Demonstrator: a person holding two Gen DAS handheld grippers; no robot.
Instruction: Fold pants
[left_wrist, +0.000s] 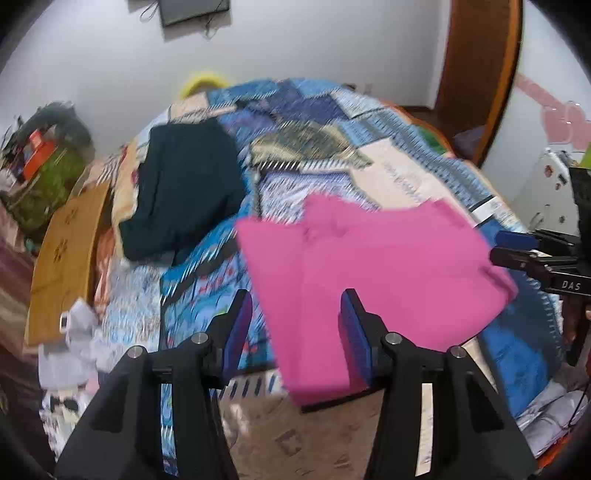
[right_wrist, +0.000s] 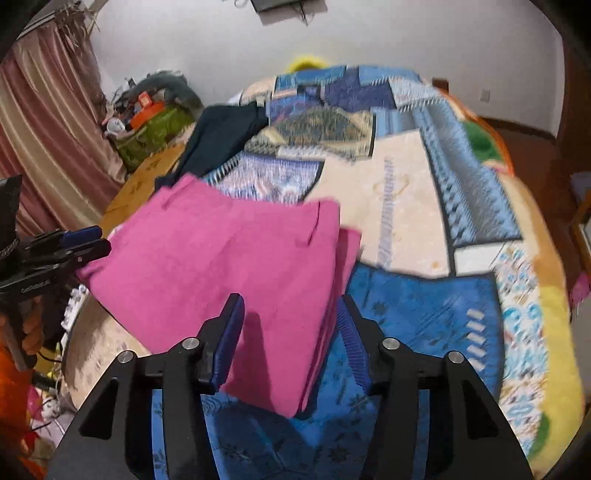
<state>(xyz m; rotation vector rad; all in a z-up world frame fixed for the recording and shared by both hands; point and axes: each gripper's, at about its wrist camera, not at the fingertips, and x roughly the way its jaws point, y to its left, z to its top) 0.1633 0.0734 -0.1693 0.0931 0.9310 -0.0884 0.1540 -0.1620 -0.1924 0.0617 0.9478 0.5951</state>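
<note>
- The pink pants, folded, lay on the quilt of the bed; a dark garment lay beyond them
- Left tongs and right tongs were released, each straddling an opposite pants edge
- The pants' long axis ran between the two tongs

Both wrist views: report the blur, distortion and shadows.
Left wrist view: motion blur smears the quilt and the pink pants; the left gripper stays sharp; fisheye bends the door frame. Right wrist view: the same blur on the bed; the right gripper is crisp, a finger shadow falls on the pants, dark corners.
</note>
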